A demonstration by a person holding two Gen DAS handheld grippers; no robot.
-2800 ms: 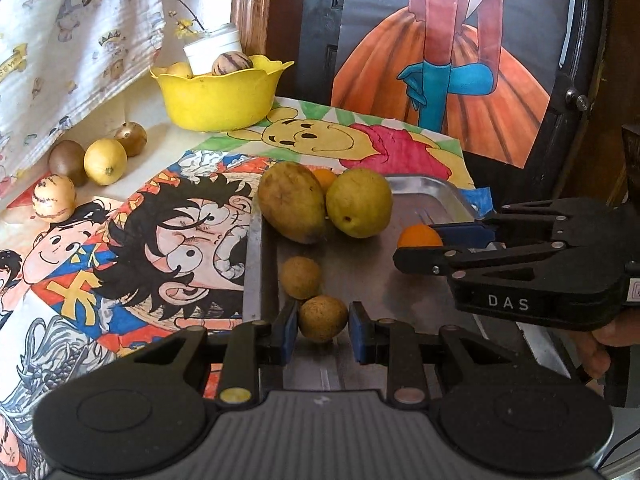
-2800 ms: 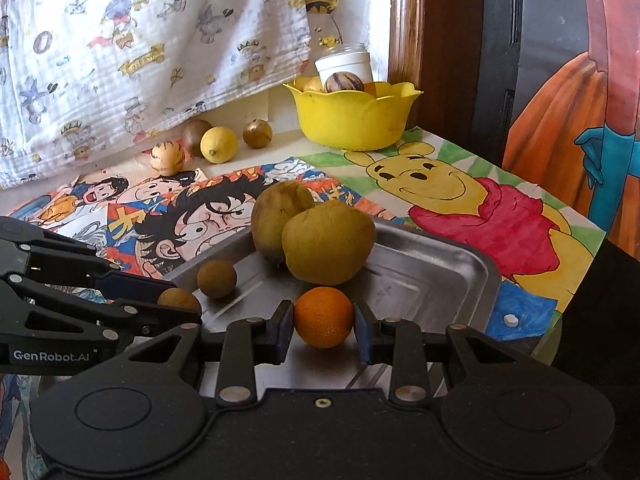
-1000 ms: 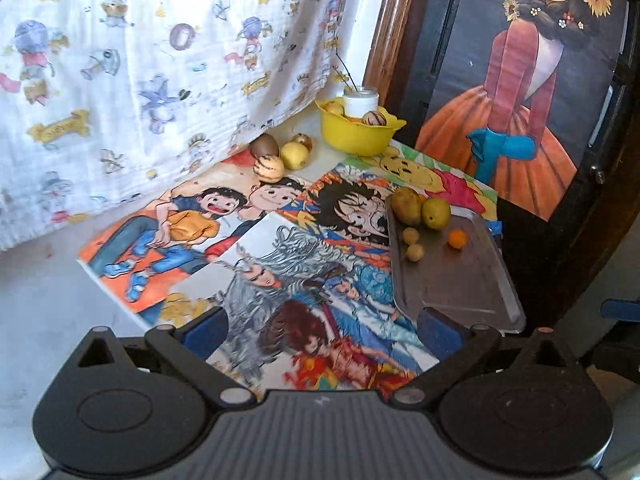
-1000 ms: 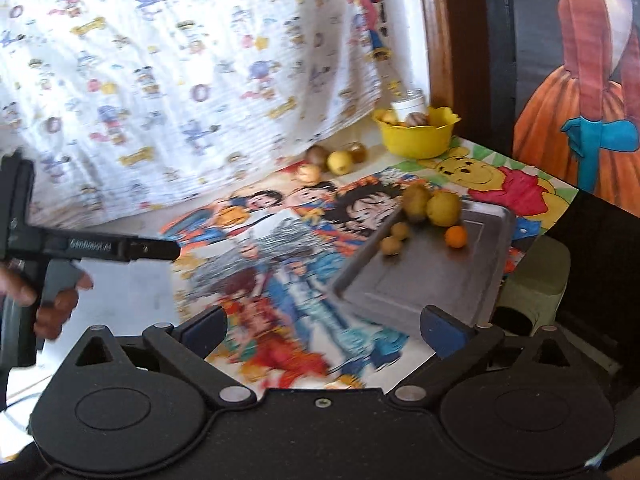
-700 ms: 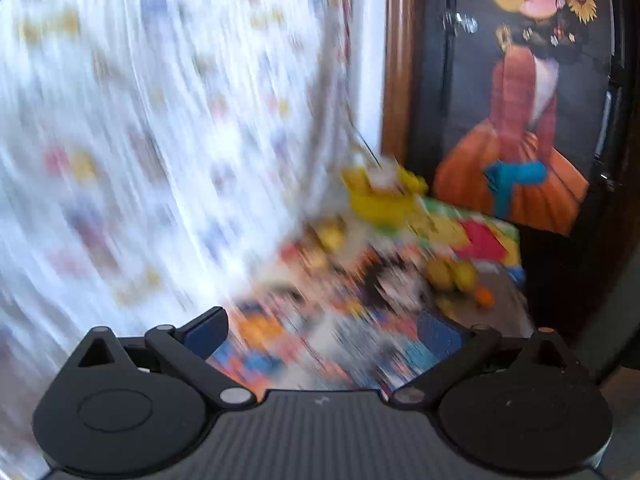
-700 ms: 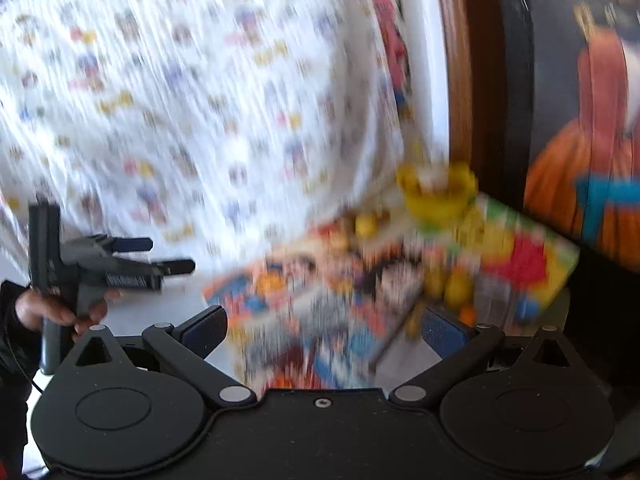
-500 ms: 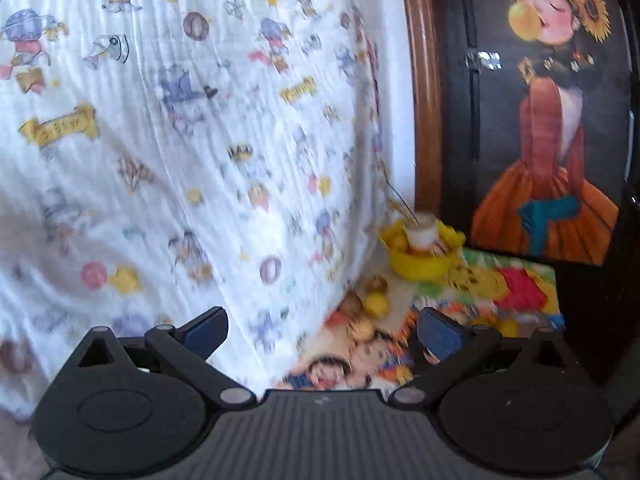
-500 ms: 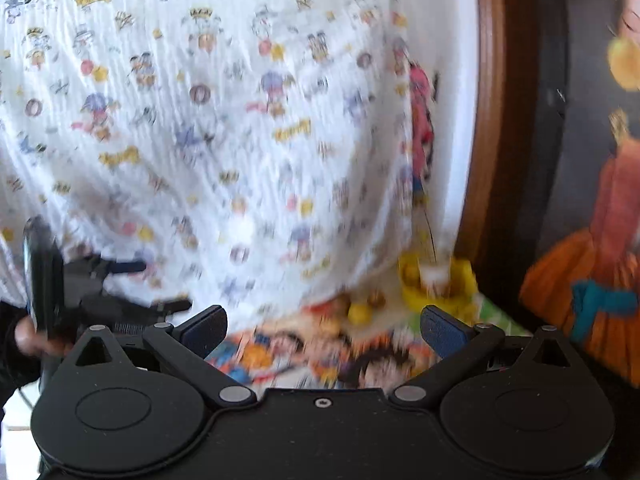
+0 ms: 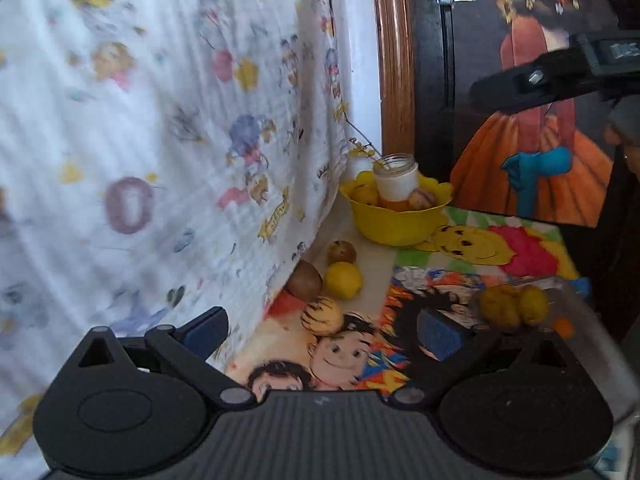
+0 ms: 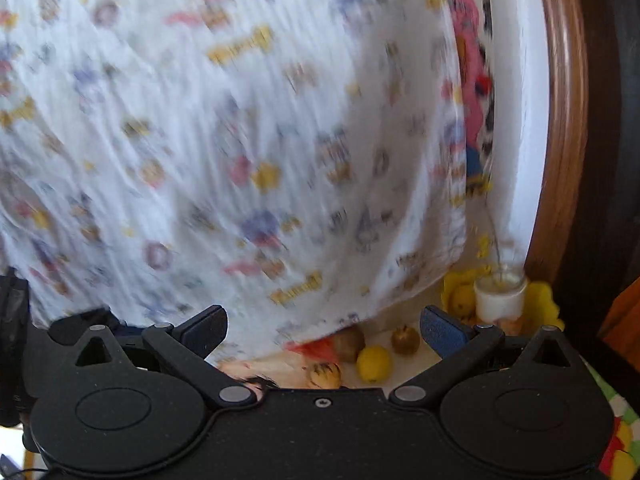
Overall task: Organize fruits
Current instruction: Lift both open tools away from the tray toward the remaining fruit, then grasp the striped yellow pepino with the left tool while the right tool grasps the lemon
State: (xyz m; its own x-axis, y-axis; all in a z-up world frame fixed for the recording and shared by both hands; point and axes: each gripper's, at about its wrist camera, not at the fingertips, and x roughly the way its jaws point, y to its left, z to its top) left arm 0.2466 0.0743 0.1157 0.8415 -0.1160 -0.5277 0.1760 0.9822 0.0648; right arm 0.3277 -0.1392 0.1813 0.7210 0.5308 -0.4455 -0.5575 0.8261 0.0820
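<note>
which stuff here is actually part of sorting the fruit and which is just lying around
Part of the job:
- metal tray with two large yellowish fruits and a small orange one
- yellow bowl holding fruit
- loose fruits by the curtain
- left gripper, right gripper, both open and empty

Just lying about:
- white jar in the bowl
- cartoon cloth
- printed curtain
- girl poster

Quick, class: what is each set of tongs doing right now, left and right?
Left tongs: open, holding nothing.
Right tongs: open, holding nothing.
</note>
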